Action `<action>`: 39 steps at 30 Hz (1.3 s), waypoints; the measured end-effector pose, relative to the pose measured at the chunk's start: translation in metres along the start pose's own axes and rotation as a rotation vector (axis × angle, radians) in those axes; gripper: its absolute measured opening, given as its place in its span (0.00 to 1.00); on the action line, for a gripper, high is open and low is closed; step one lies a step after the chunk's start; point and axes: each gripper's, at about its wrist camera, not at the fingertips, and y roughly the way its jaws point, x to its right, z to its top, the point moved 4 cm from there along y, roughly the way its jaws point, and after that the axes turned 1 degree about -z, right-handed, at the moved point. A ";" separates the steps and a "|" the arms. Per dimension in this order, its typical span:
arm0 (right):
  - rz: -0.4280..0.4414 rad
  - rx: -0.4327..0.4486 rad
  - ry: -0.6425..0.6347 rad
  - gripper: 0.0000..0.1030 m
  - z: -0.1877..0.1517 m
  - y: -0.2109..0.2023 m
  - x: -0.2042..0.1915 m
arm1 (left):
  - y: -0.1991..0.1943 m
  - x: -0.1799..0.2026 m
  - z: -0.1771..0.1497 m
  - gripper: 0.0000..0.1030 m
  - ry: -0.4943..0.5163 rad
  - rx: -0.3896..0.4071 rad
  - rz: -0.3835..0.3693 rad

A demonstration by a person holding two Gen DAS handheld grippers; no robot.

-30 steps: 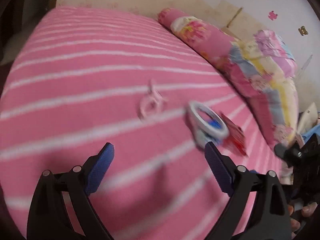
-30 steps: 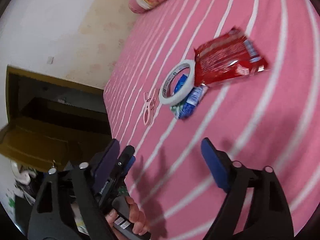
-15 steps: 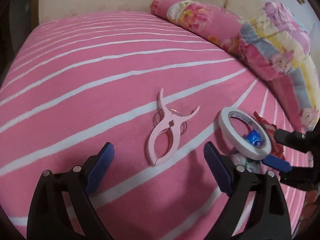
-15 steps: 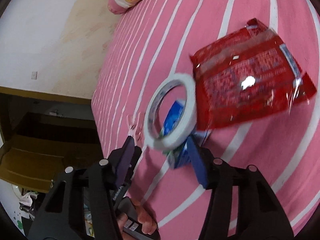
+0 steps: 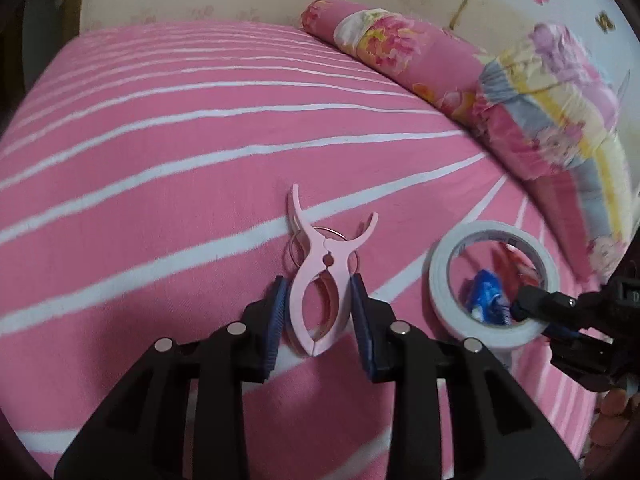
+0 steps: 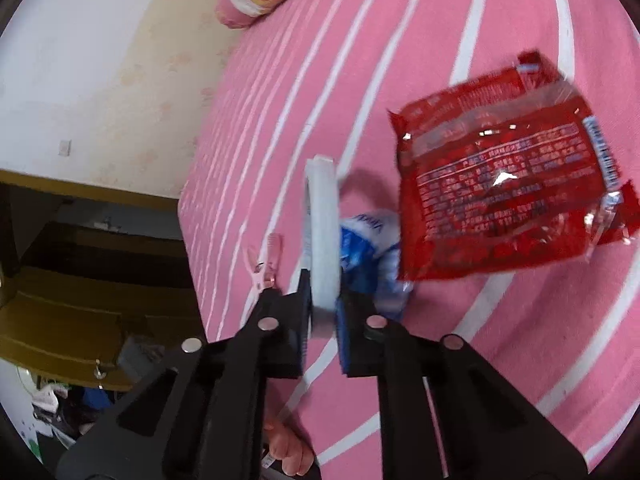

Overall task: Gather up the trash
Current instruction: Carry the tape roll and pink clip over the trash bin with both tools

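Observation:
My left gripper (image 5: pixel 319 312) is shut on the handles of a pink plastic clip (image 5: pixel 320 280) that lies on the pink striped bed (image 5: pixel 160 200). My right gripper (image 6: pixel 322 312) is shut on a white tape roll (image 6: pixel 322 236), tilted up on edge. The roll also shows in the left wrist view (image 5: pixel 492 284) with the right gripper's fingers (image 5: pixel 544 304) on its rim. A crumpled blue wrapper (image 6: pixel 368 256) lies under the roll. A red snack wrapper (image 6: pixel 508 184) lies just right of it. The clip shows small in the right wrist view (image 6: pixel 266 260).
A floral pink bolster (image 5: pixel 392 44) and a folded colourful quilt (image 5: pixel 560 120) lie along the bed's far right side. A wall (image 6: pixel 100 60) and a dark wooden cabinet (image 6: pixel 80 280) stand beyond the bed's left edge.
Both grippers have closed. The left moved forward and shut on the pink clip. The right shut on the tape roll's rim and tipped the roll up on edge.

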 end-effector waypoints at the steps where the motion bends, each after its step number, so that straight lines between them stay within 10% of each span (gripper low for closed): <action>1: 0.002 0.002 -0.007 0.10 -0.003 -0.004 0.000 | -0.002 0.000 -0.002 0.30 -0.015 -0.003 -0.016; 20: 0.007 0.053 -0.234 0.10 -0.101 -0.147 -0.028 | -0.128 0.075 -0.084 0.30 -0.079 0.038 -0.227; 39: -0.116 0.268 -0.242 0.10 -0.255 -0.409 0.087 | -0.255 0.289 -0.271 0.30 0.048 -0.102 -0.469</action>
